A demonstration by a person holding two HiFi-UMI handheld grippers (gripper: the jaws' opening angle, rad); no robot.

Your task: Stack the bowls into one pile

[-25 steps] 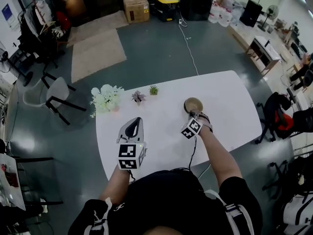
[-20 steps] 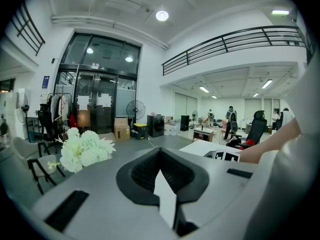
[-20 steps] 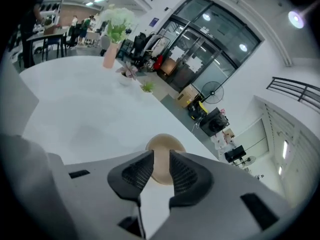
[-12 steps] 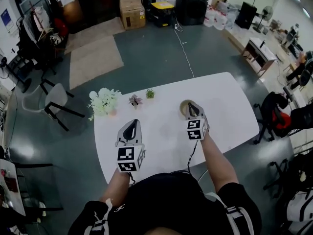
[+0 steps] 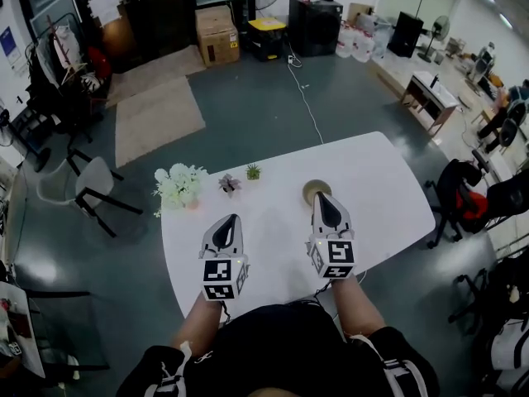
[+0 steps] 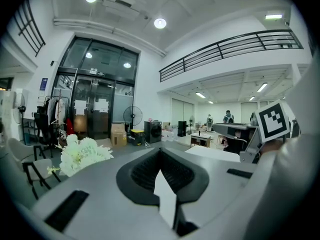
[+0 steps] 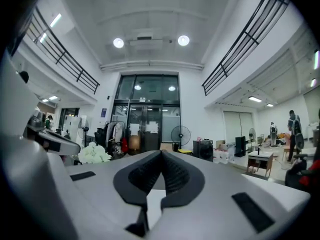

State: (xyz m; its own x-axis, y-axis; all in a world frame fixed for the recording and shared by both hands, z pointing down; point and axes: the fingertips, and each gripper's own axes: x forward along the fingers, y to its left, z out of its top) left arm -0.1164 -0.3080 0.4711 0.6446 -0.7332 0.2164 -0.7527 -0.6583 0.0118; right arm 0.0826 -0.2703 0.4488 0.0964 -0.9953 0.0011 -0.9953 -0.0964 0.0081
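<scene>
Right gripper point(image 5: 325, 198) raised from bowls point(image 5: 308, 190), white table point(image 5: 388, 180) — grey floor point(image 5: 248, 98)

Seen at one o'clock from the white table's point(image 5: 388, 184) middle: a tan round bowl pile point(image 5: 312, 191), upright, mouth up, near edge covered, bowl count not discernible.

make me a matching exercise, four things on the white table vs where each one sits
1 brown round bowl
2 white flower bunch
3 small green plant
4 small purple plant

a far left corner of the white table
b between flower bunch and green plant
c just past the right gripper
d between purple plant and bowl

Pairs: 1c, 2a, 3d, 4b
</scene>
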